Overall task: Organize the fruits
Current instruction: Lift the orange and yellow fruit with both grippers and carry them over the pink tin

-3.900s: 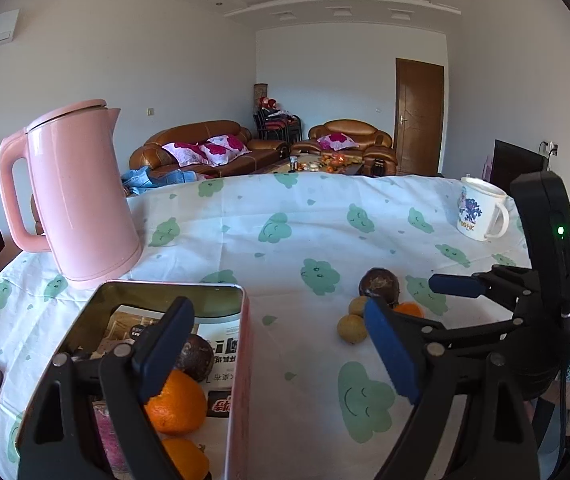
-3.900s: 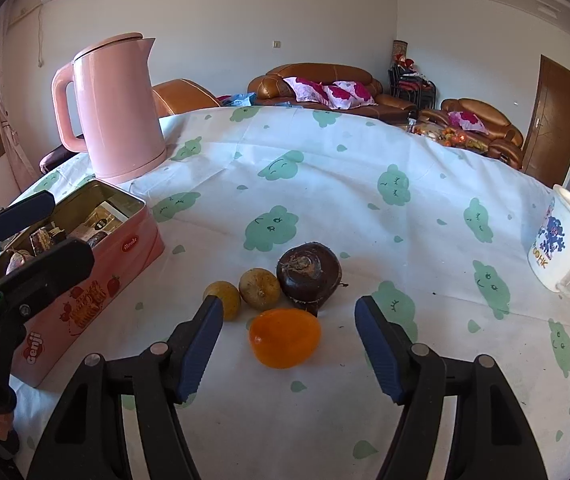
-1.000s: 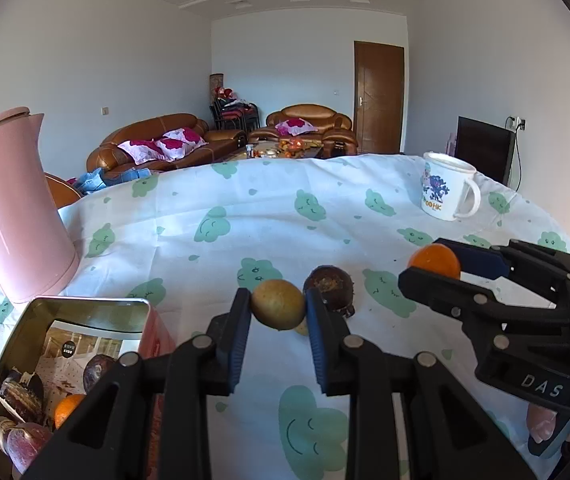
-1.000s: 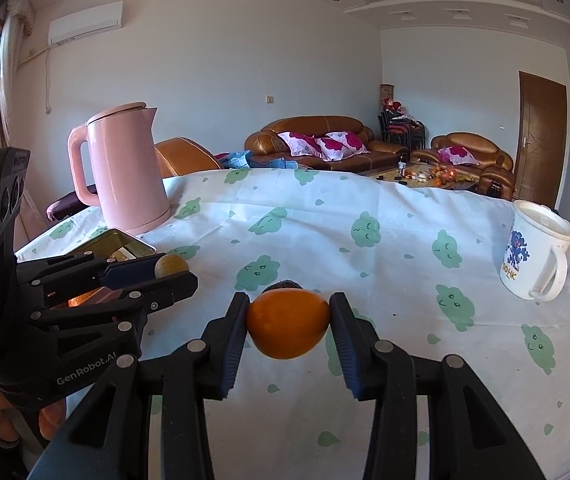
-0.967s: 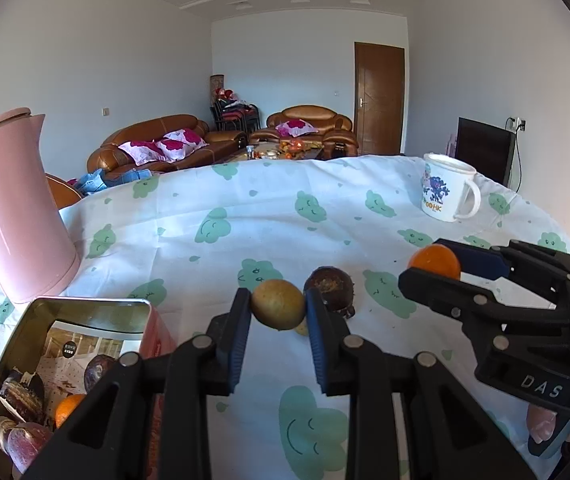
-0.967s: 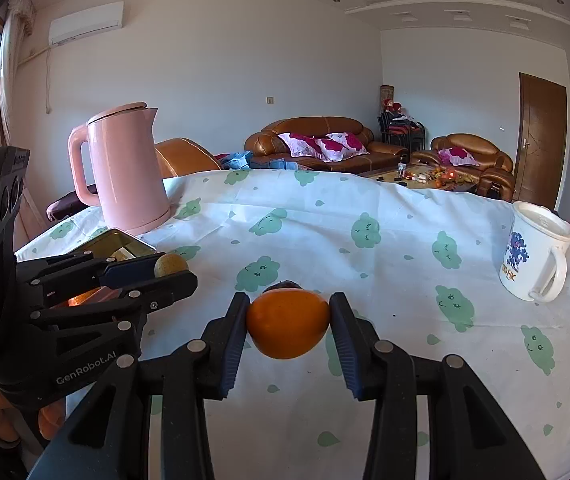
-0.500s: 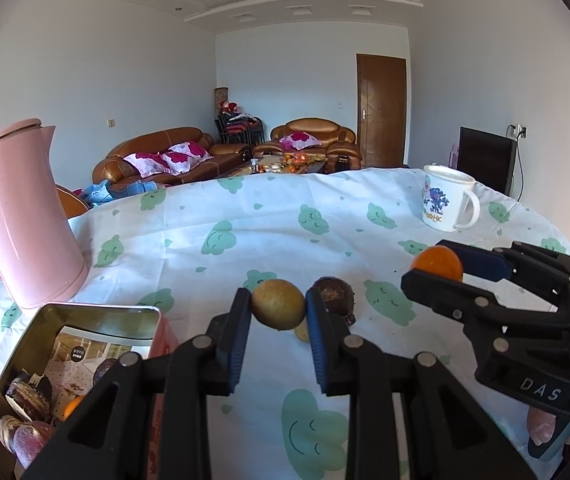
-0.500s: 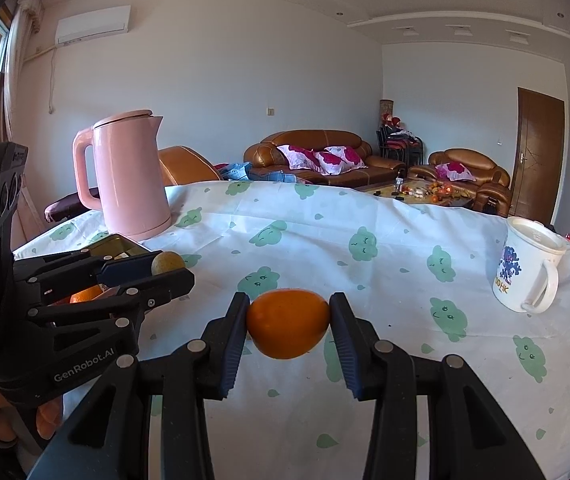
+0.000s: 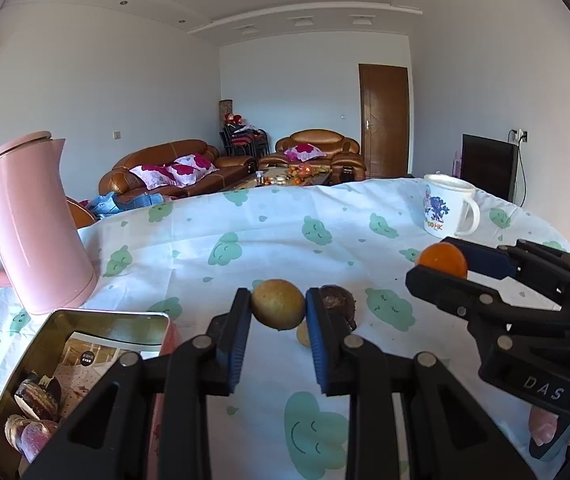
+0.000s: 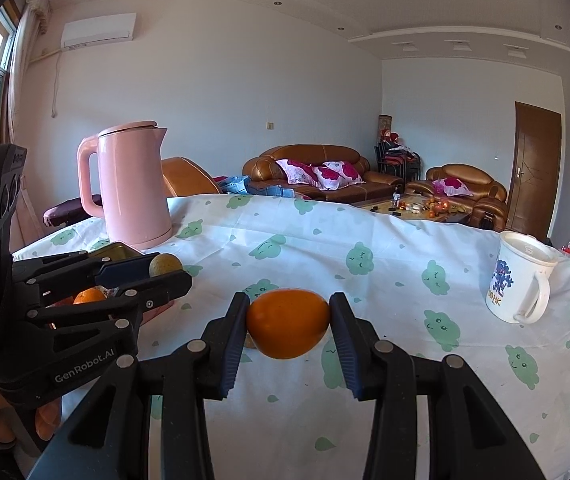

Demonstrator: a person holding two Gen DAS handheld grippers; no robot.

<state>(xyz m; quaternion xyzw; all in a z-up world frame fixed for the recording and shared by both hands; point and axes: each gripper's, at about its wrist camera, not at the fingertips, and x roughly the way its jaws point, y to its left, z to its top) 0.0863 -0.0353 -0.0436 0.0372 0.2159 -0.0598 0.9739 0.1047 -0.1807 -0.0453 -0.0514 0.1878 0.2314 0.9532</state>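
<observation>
My left gripper (image 9: pixel 278 309) is shut on a small yellow-brown fruit (image 9: pixel 278 309) and holds it above the tablecloth. The right gripper (image 10: pixel 288 323) is shut on an orange (image 10: pixel 288 323), also lifted clear of the cloth. Each gripper shows in the other's view: the left gripper (image 10: pixel 167 268) at the left with its yellow-brown fruit (image 10: pixel 165 264), the right gripper (image 9: pixel 443 262) at the right with the orange (image 9: pixel 443 259). A dark round fruit (image 9: pixel 339 300) and another small yellow fruit (image 9: pixel 304 334) lie on the cloth behind my left fingers. An open tin box (image 9: pixel 65 356) at the lower left holds several fruits and snacks.
A pink kettle (image 9: pixel 29 224) stands behind the tin at the left. A white printed mug (image 9: pixel 447 210) stands at the far right of the table. The white tablecloth (image 9: pixel 285 232) with green cloud faces covers the table. Sofas and a door lie beyond.
Both grippers have tilted up slightly, so the table sits lower in both views. Each keeps its fruit gripped; nothing was let go.
</observation>
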